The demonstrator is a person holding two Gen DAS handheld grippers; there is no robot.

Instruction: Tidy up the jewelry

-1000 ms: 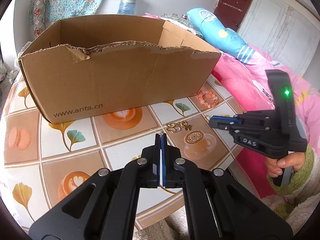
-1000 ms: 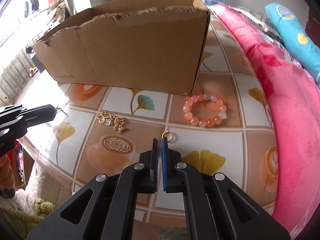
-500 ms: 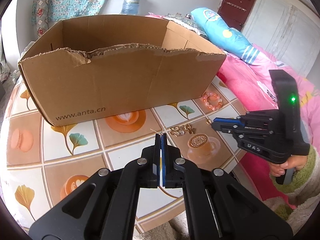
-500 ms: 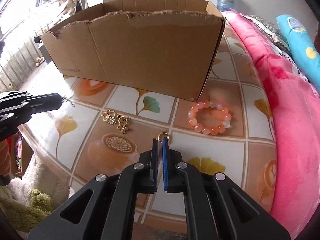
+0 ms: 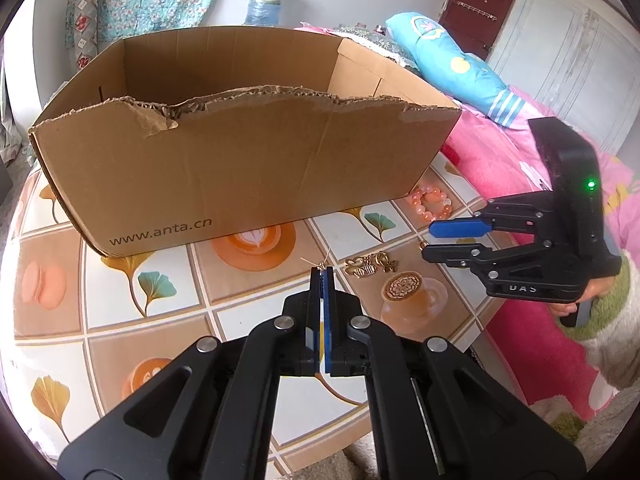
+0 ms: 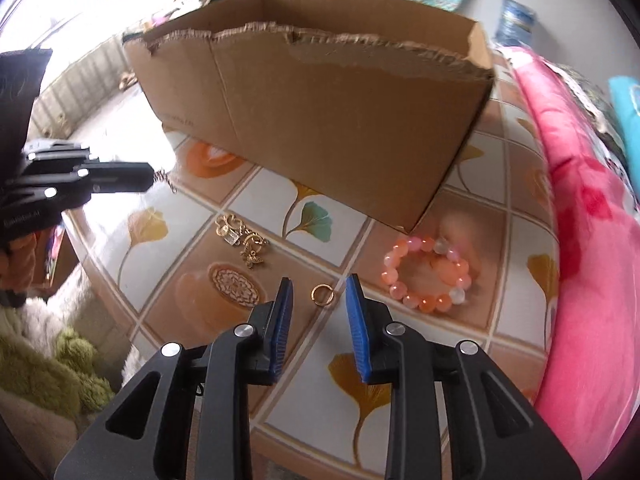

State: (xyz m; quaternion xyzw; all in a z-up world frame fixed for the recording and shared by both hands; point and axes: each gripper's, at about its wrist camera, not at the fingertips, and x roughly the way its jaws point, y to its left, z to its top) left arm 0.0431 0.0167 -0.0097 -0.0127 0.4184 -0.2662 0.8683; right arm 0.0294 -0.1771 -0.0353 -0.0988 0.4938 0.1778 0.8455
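Lying between the just-parted right gripper (image 6: 320,292) jaws: gold ring (image 6: 321,294).

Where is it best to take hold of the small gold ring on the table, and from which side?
Probably from above, across its band. The gold ring lies flat on the table, between the open jaws of the right hand-held gripper, so each pad would need to meet an outer edge.

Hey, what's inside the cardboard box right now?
Inside the cardboard box, only bare inner walls show, with a small slot on the far wall. The torn front wall hides the floor, so any jewelry in there can't be seen.
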